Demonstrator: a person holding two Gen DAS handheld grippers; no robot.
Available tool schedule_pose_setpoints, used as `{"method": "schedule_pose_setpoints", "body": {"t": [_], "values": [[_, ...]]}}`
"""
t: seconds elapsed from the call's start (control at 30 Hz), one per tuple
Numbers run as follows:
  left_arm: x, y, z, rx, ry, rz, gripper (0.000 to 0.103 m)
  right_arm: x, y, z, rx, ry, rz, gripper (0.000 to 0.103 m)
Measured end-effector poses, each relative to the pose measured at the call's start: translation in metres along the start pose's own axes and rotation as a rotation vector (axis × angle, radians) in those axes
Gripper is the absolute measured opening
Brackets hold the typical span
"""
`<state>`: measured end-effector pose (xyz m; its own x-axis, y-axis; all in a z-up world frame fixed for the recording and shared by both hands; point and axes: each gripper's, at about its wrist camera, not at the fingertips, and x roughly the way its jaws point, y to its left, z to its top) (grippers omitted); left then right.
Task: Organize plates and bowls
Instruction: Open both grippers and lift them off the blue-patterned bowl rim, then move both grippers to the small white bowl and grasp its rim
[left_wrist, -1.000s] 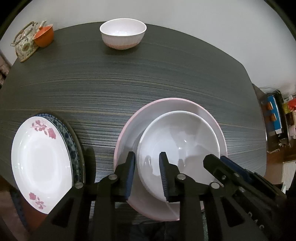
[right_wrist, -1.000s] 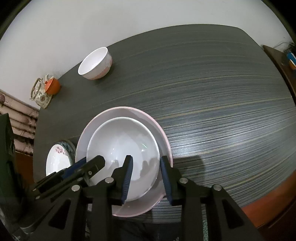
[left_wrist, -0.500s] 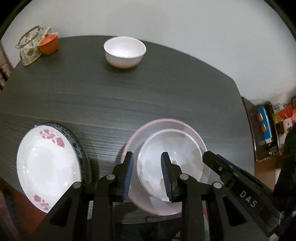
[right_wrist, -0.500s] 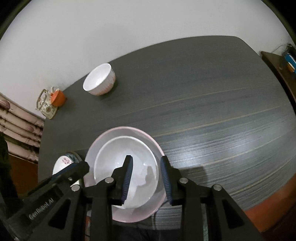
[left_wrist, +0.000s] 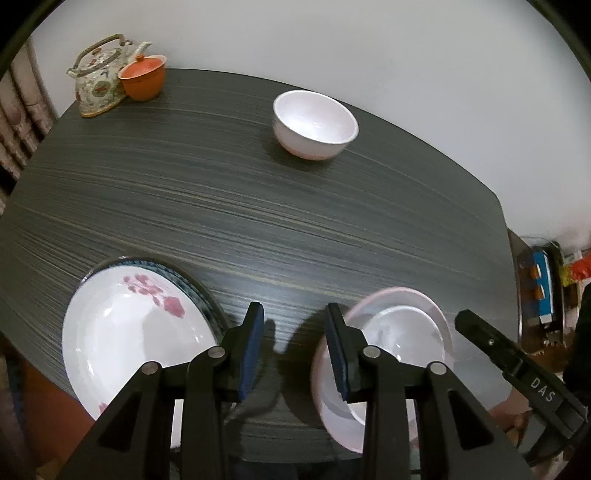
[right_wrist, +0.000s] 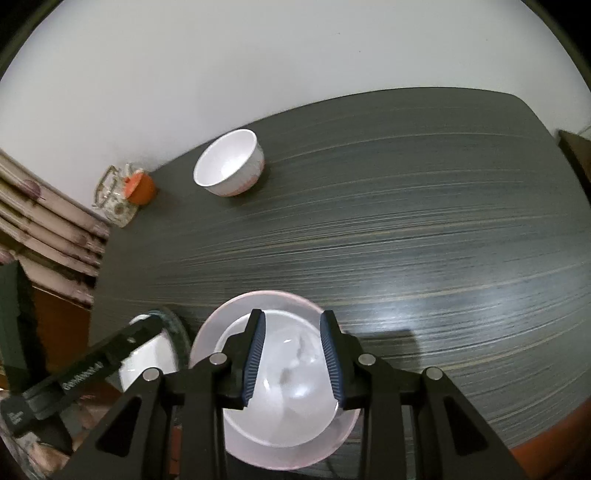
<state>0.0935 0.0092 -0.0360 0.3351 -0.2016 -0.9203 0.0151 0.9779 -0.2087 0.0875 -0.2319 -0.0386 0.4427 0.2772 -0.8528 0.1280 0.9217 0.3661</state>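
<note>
A pink-rimmed plate (left_wrist: 439, 314) with a white shallow bowl (left_wrist: 406, 332) in it lies at the table's near edge; both show in the right wrist view, the plate (right_wrist: 214, 332) under the bowl (right_wrist: 291, 398). A white floral plate (left_wrist: 133, 332) lies on a blue-rimmed plate (left_wrist: 184, 280) at near left. A small white bowl (left_wrist: 314, 123) stands far back, also in the right wrist view (right_wrist: 229, 168). My left gripper (left_wrist: 293, 354) is open and empty above bare table between the plates. My right gripper (right_wrist: 291, 360) is open and empty above the shallow bowl.
A floral teapot (left_wrist: 98, 79) and an orange cup (left_wrist: 142, 77) stand at the far left corner of the dark table (left_wrist: 258, 206). A side cabinet with clutter (left_wrist: 543, 288) stands off the right edge. A white wall runs behind the table.
Both grippers have drawn back and up from the shallow bowl. The left gripper has swung left, off the bowl's rim, over bare table. The dishes have not moved.
</note>
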Motion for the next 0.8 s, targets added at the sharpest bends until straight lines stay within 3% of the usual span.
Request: {"method": "schedule_pose_setpoints", "body": {"t": [0.43, 0.8], "values": [[0.018, 0.030, 0.050, -0.040, -0.002, 0.052, 0.031, 0.032, 0.015, 0.040, 0.008, 0.074, 0.095, 0.032], [0.043, 0.047, 0.116, -0.103, -0.006, -0.011, 0.032, 0.072, 0.040, 0.095, 0.026, 0.048, 0.108, 0.032]]}}
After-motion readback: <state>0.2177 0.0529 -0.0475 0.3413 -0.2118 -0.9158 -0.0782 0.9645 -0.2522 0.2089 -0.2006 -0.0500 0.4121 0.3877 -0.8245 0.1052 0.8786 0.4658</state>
